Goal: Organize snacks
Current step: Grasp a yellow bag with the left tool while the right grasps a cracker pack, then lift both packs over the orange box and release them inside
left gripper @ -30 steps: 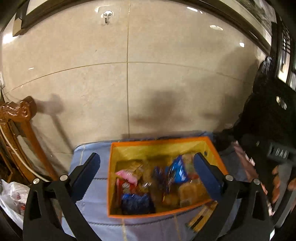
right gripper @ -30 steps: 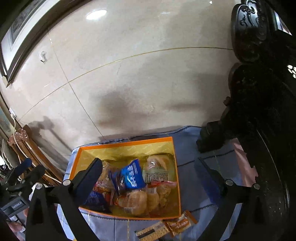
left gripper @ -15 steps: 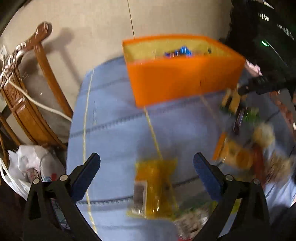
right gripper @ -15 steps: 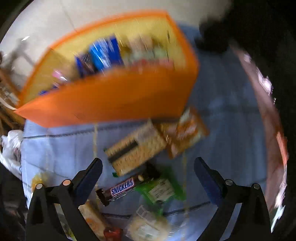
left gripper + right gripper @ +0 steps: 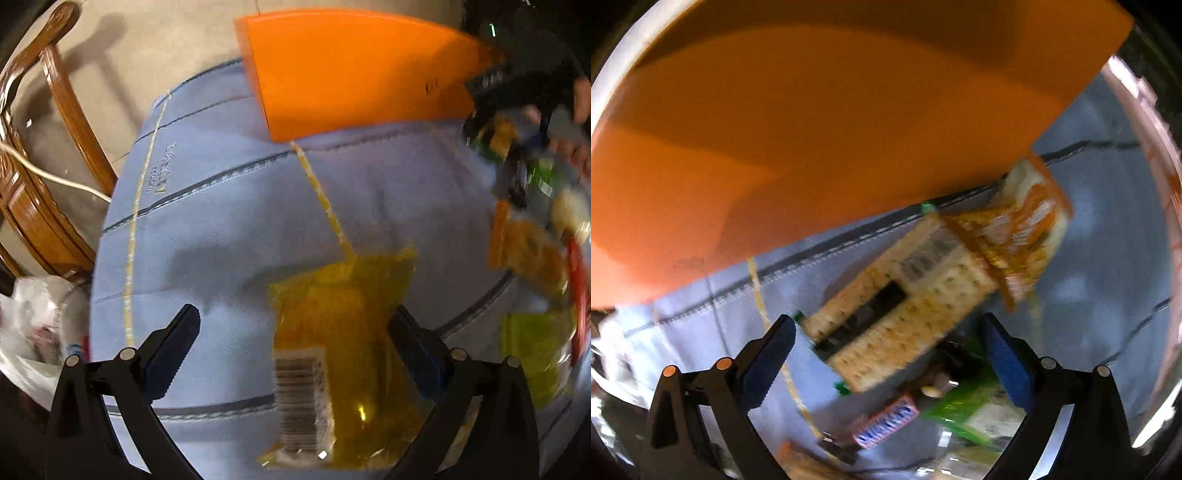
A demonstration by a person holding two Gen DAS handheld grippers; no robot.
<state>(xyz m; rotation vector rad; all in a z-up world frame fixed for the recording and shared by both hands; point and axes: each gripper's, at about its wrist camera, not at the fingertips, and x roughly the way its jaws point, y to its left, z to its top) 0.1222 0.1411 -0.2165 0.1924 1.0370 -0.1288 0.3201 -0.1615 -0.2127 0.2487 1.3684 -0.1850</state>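
Blue cloth (image 5: 229,206), orange box (image 5: 354,66), yellow packet (image 5: 343,354), cracker pack (image 5: 905,314)

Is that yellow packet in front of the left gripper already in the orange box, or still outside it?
Outside. The yellow packet lies flat on the blue cloth, short of the orange box.

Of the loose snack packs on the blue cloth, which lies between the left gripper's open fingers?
The yellow packet with the barcode; the other packs lie off to the right.

Blue cloth (image 5: 229,206) (stitched) carries orange box (image 5: 354,70), snack packets (image 5: 905,314).
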